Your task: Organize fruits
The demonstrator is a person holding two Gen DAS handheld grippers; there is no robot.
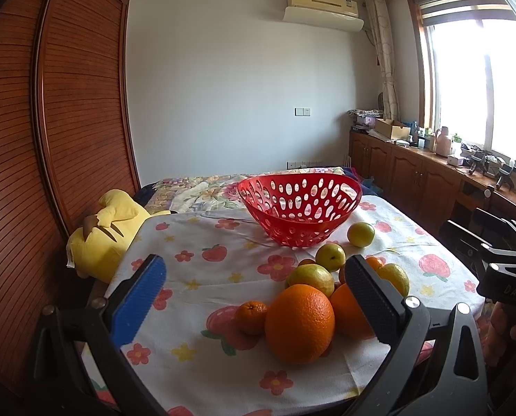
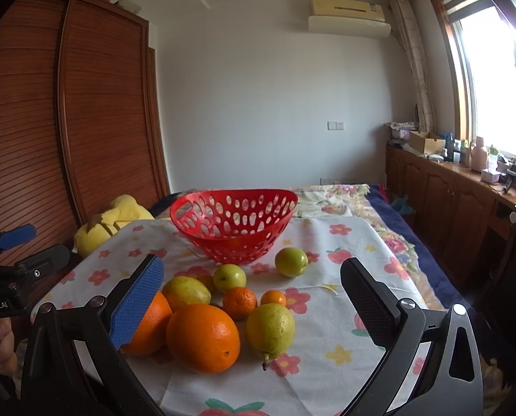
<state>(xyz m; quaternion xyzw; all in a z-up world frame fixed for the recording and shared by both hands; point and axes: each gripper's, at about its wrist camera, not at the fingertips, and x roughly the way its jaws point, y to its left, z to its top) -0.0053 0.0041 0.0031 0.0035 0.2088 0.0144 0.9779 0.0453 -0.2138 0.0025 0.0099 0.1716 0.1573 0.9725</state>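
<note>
On the counter, over a flower-and-strawberry tablecloth (image 2: 341, 315), a red perforated basket (image 2: 233, 225) stands at the far side, holding nothing visible. Near it lies a cluster of fruit: two large oranges (image 2: 202, 338), two mandarins (image 2: 239, 302), pears (image 2: 270, 330) and small green apples (image 2: 291, 261). The left gripper (image 1: 258, 298) hangs spread wide above the near edge, one orange between its fingers untouched. The right gripper (image 2: 254, 306) is likewise spread, gripping nothing. A yellow plush toy (image 1: 102, 235) lies far left.

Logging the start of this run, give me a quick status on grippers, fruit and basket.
Left gripper open, right gripper open, both empty. Fruit pile loose on tablecloth. Red basket empty behind it. Path unobstructed.
</note>
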